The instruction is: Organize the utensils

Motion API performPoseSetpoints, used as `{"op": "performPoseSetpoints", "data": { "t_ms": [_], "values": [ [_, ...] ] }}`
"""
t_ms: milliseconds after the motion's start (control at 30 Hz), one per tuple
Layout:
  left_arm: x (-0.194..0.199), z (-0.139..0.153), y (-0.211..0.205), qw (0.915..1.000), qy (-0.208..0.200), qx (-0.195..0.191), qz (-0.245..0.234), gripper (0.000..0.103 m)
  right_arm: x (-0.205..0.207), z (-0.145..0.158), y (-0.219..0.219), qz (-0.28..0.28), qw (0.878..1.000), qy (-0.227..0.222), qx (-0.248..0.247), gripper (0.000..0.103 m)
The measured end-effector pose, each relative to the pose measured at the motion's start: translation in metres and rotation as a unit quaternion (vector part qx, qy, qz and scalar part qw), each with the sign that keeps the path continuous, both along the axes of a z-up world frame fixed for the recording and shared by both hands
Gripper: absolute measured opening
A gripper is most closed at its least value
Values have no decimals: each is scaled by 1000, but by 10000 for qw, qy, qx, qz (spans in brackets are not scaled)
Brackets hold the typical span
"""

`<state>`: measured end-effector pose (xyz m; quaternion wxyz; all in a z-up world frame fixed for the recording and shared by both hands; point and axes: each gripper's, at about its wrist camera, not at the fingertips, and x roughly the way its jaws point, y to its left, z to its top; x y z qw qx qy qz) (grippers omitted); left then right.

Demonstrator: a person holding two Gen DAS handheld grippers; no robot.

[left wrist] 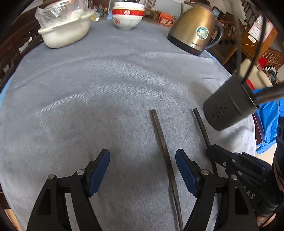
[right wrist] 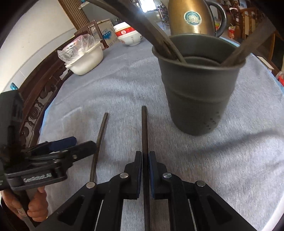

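Two dark chopsticks lie side by side on the grey cloth. In the left wrist view my left gripper point(left wrist: 142, 160) is open, and one chopstick point(left wrist: 163, 151) lies between its fingers, close to the right pad and untouched. The other chopstick point(left wrist: 202, 128) lies further right, with my right gripper point(left wrist: 211, 151) on it. The right wrist view shows the right gripper point(right wrist: 145, 160) shut on that chopstick point(right wrist: 144, 128), which points ahead along the cloth. A grey utensil holder point(right wrist: 197, 92) stands just ahead and to the right, with several dark utensils leaning in it. My left gripper point(right wrist: 83, 143) reaches in from the left beside the first chopstick point(right wrist: 101, 135).
At the far side of the cloth-covered table point(left wrist: 88, 88) stand a brass-coloured kettle point(left wrist: 193, 30), stacked red-and-white bowls point(left wrist: 127, 16) and a white basin with a plastic bag point(left wrist: 65, 32). A carved wooden chair back point(right wrist: 35, 106) runs along the table's left edge. A hand point(right wrist: 35, 207) holds the left gripper.
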<state>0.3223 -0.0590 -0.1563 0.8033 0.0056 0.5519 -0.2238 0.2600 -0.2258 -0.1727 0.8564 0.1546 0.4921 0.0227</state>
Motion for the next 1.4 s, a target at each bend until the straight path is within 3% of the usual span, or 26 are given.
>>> {"op": "performPoseSetpoints", "data": {
  "t_ms": [167,567,600,867,1100,1400],
  "values": [
    [12,0,-8,10000,-22,-43,-21,74,12,-2,3,-73,9999,-111,-94,16],
    [32,-3,-20,9996,-218,12,-181,16,34,-7,12,-109,9979,-316,-560,13],
    [33,-3,-18,9996,-206,-6,-176,14,33,-7,12,-91,9976,-320,-601,8],
    [20,17,-1,9992,-378,-158,36,9,16,23,7,-54,9962,-796,-348,8],
    [-5,75,23,9933,-1014,-494,237,7,-16,71,13,180,9876,-1555,-86,8],
    [-41,146,47,9772,-1917,-742,534,5,-56,125,26,284,9692,-2448,32,8]
  ]
}}
